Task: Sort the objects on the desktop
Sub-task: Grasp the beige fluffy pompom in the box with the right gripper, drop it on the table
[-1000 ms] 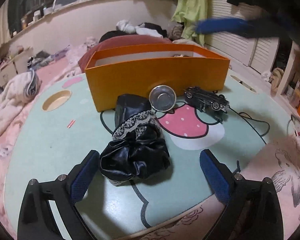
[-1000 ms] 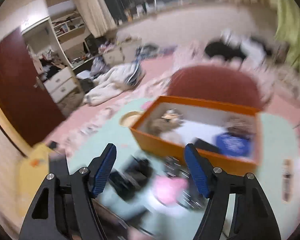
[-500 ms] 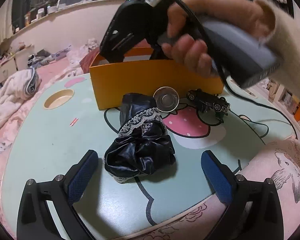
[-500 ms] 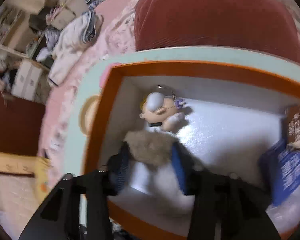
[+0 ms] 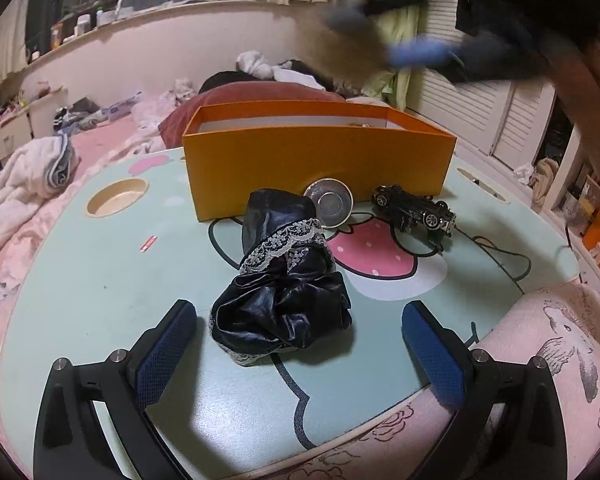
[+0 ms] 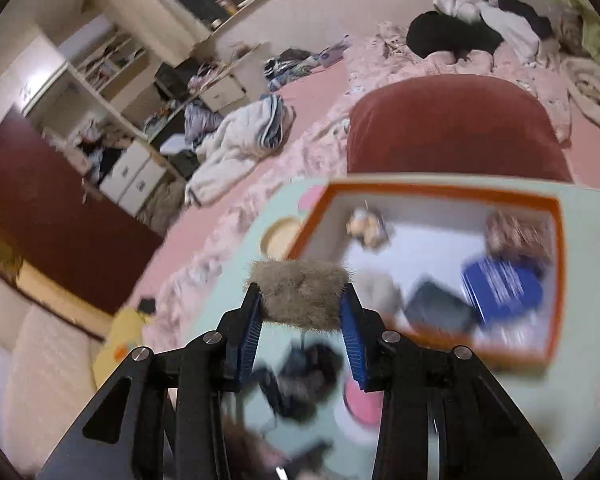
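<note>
Fur piece: my right tongs (image 6: 302,312) are clenched on a tan fur ball (image 6: 300,294), pads pressing both its flanks. Their jaws have just been closing, and the fur sits between them. It hangs in the air over the near-left corner region of the box, clear of the table, so I judge it is being carried rather than parked.
Fur texture: short, dense, bristly pile; oblong and soft, bulging above the pads.
Orange box: an open rectangular orange box (image 5: 320,160) with a white interior stands at the far side of the table. It is evidently the sorting bin, already holding a blue packet (image 6: 500,288), a dark flat item and a small pale figure, all blurred.
Left tongs: my left tongs (image 5: 300,344) are released and empty, jaws wide, poised low over the table edge.
Black garment: a crumpled glossy black satin garment (image 5: 280,300) with white lace trim lies between those open fingers, untouched.
Metal dish: a small round metal dish (image 5: 329,203) leans on edge against the box front.
Toy car: a black toy car (image 5: 414,208) rests just right of the dish.
Table: mint-green table (image 5: 100,300) with a strawberry print; smooth and hard.
</note>
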Motion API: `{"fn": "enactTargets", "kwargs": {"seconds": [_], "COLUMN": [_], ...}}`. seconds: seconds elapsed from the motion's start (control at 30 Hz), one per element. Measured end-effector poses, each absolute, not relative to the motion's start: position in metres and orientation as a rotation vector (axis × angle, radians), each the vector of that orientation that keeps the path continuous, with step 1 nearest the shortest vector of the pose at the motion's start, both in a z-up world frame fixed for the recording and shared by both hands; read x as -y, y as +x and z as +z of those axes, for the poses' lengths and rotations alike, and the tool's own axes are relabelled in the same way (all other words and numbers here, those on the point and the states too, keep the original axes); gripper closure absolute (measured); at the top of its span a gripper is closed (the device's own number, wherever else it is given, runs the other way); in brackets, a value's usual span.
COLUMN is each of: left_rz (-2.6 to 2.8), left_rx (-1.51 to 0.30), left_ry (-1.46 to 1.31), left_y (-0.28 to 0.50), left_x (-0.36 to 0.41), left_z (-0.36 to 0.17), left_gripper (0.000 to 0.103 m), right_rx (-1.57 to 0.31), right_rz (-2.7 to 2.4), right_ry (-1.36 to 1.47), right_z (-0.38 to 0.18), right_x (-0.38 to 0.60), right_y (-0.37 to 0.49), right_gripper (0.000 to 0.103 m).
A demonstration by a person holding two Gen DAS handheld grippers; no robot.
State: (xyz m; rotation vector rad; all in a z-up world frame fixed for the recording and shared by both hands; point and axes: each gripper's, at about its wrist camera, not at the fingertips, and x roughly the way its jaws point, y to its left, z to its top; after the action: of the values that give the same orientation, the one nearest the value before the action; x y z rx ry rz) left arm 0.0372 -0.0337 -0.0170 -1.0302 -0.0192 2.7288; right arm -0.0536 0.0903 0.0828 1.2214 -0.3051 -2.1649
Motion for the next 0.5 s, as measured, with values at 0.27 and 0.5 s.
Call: {"fn": "enactTargets", "kwargs": {"seconds": [0.27,0.5], "left_rz": [2.67,2.658], "left_rx": [0.386,0.37], "left_ry": [-0.87,-0.973], "left_y": [0.048,0.02], "left_x": [0.075,0.072], "left_z": [-0.004,0.051], "left_gripper": [0.001,0.001], "right_rx": [0.02,0.139], "right_rz": [-2.319,-2.454], "right_ry": [1.197,0.956], "right_z": [0.025,0.034], "right_x": [-0.082,-0.138], "right_y": [-0.011,0.025], "right_gripper": [0.061,0.021]}}
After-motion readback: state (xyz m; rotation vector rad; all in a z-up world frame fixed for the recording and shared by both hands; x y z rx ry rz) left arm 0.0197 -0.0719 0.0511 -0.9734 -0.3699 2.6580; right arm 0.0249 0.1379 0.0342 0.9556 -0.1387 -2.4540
